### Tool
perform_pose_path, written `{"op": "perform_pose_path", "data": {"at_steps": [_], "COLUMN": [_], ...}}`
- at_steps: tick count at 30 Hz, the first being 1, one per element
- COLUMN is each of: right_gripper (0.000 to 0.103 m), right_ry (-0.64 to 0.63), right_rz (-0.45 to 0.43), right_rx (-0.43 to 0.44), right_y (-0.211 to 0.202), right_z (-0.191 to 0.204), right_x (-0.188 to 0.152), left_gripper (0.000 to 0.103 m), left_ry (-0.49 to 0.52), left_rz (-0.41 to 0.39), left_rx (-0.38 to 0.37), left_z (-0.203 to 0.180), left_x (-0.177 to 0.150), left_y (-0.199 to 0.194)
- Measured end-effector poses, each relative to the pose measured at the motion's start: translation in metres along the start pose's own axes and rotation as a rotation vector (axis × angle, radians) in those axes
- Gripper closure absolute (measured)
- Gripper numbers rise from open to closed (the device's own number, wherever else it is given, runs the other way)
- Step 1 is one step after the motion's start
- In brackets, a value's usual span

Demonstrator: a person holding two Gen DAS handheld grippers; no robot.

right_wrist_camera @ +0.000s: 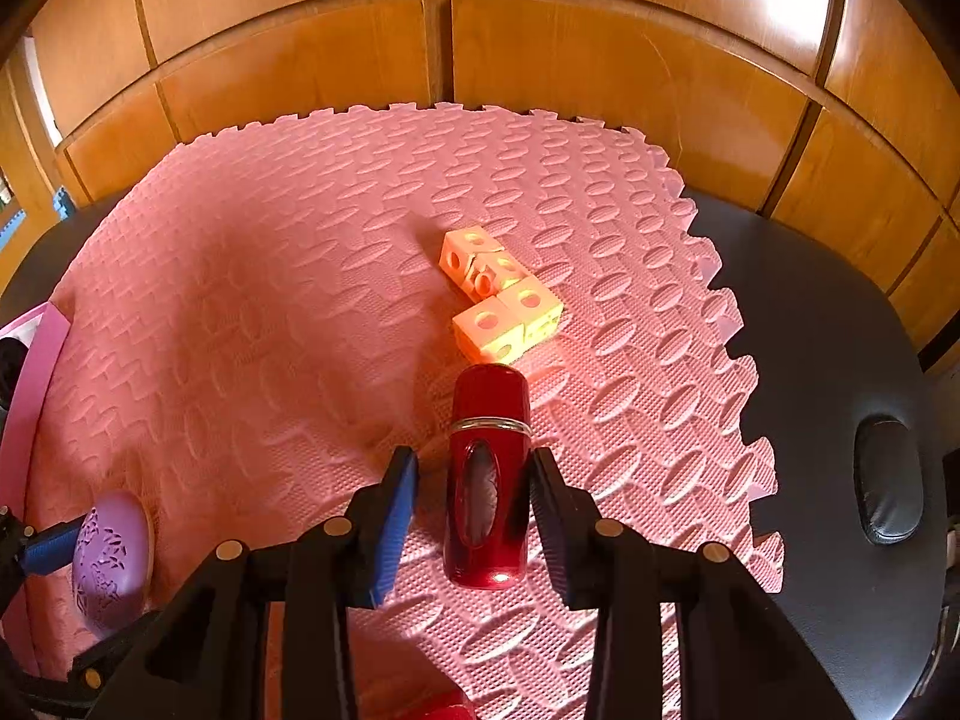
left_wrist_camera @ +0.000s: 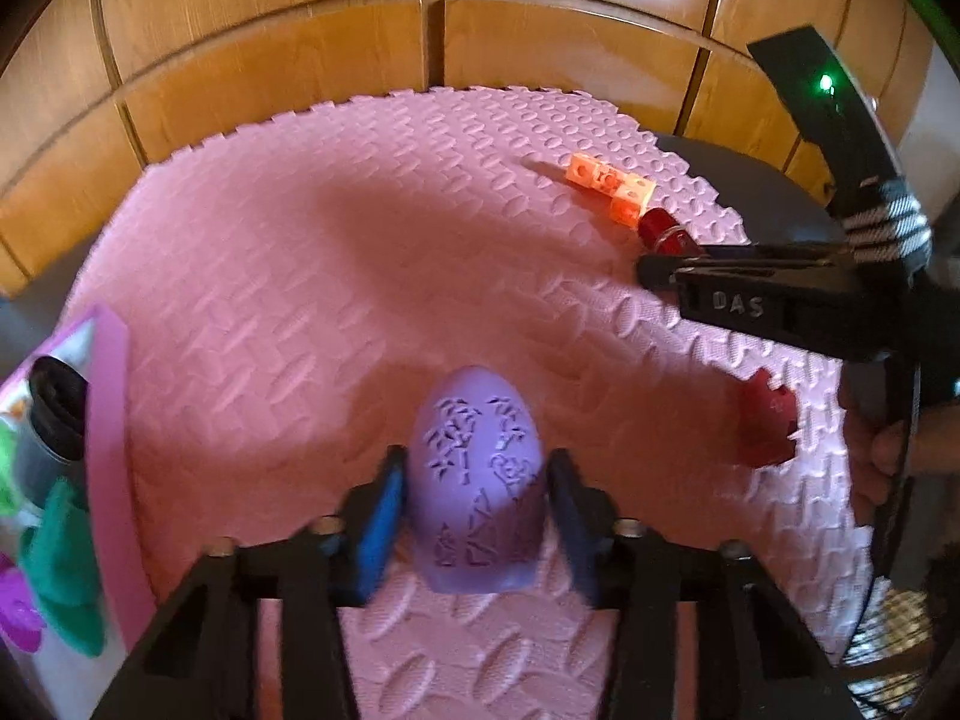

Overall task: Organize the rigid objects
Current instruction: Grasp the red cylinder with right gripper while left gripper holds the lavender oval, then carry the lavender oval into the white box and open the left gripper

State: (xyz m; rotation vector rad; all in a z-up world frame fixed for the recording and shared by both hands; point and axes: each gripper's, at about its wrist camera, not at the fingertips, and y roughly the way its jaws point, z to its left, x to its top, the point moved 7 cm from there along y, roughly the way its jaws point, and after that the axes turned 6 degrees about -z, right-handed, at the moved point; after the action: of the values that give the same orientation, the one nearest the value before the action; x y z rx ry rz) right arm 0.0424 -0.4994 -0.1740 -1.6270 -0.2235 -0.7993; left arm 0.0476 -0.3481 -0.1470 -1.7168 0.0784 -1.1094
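Observation:
A purple egg [left_wrist_camera: 477,480] with an embossed pattern sits on the pink foam mat [left_wrist_camera: 270,300]. My left gripper [left_wrist_camera: 477,459] is shut on it, a blue pad against each side. The egg [right_wrist_camera: 111,564] also shows at the lower left of the right wrist view. A red bottle [right_wrist_camera: 489,480] with a silver ring lies on the mat between the fingers of my right gripper [right_wrist_camera: 474,459]. Its right pad touches the bottle, while mat shows between the left pad and the bottle, so it stands open. The left wrist view catches the bottle [left_wrist_camera: 663,231] at the right gripper's tip.
Joined yellow cubes [right_wrist_camera: 504,300] lie just beyond the bottle. A red jagged piece [left_wrist_camera: 768,426] rests at the mat's right side. A pink-rimmed tray [left_wrist_camera: 108,450] with cloths and a dark cylinder stands at the left. Black tabletop [right_wrist_camera: 840,330] and a wooden panel wall [right_wrist_camera: 540,60] border the mat.

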Motion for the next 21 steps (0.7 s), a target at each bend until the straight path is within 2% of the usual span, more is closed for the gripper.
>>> {"op": "perform_pose_path", "data": {"at_steps": [5, 13, 21], "right_gripper": [0.077, 0.077, 0.078], "right_ry": [-0.052, -0.044, -0.071], "right_rz": [-0.020, -0.025, -0.045], "right_rx": [-0.001, 0.006, -0.011], "right_y": [-0.001, -0.001, -0.003], "right_z": [0.008, 0.007, 0.009], "right_x": [0.001, 0.001, -0.001], "left_gripper": [0.059, 0.059, 0.059], "left_ry": [-0.001, -0.044, -0.087], "left_rz": [-0.006, -0.023, -0.085], "left_rx": [-0.005, -0.023, -0.058], "left_z": [0.003, 0.010, 0.021], "left_x": [-0.002, -0.006, -0.003], "left_y": [-0.003, -0.030, -0.078]}}
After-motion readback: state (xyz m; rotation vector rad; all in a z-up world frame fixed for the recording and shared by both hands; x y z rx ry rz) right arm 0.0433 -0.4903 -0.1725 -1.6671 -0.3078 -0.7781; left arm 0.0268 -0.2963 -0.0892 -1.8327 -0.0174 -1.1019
